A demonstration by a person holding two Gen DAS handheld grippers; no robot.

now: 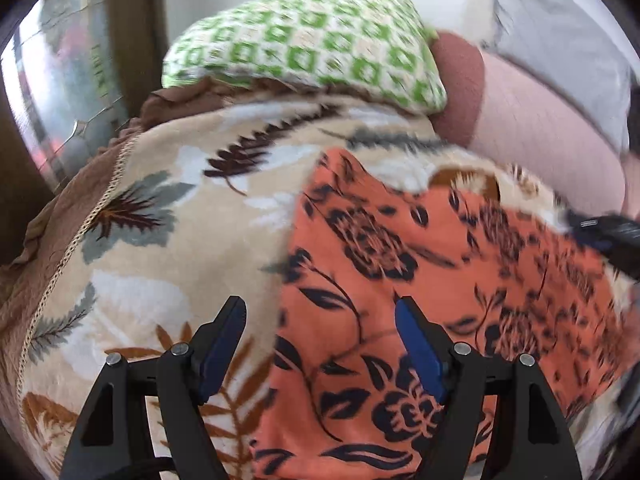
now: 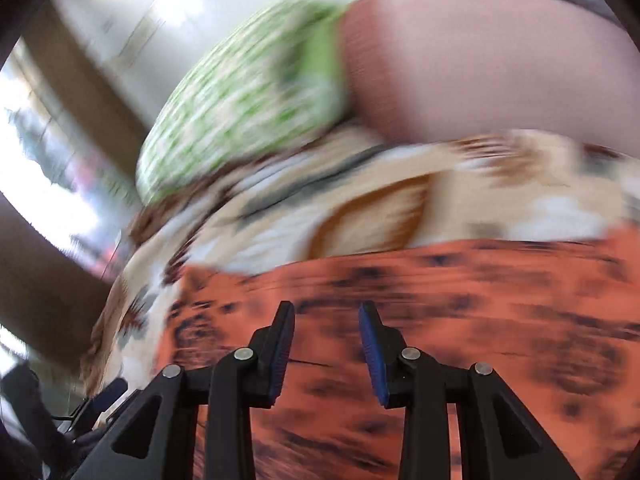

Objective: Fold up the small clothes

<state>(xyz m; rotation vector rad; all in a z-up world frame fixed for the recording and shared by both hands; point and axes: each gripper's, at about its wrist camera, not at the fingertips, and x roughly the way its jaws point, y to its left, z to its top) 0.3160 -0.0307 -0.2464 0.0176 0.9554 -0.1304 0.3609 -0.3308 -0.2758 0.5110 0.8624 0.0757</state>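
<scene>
- left gripper: matte black plastic linkage arms, triangular cutouts in the outer arms
- left fingers: black backs, flat blue pads on the inner faces
- round silver pivot screws on the arms, two per side
- thin black cable under the near left arm
- right gripper: same black build, silver screws, triangular cutouts
- right pads: blue, ribbed texture, edges soft from blur

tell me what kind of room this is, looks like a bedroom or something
Probably a bedroom, on a bed: an orange floral garment lies on a leaf-print blanket, with a green patterned pillow behind it and a window at the left.
</scene>
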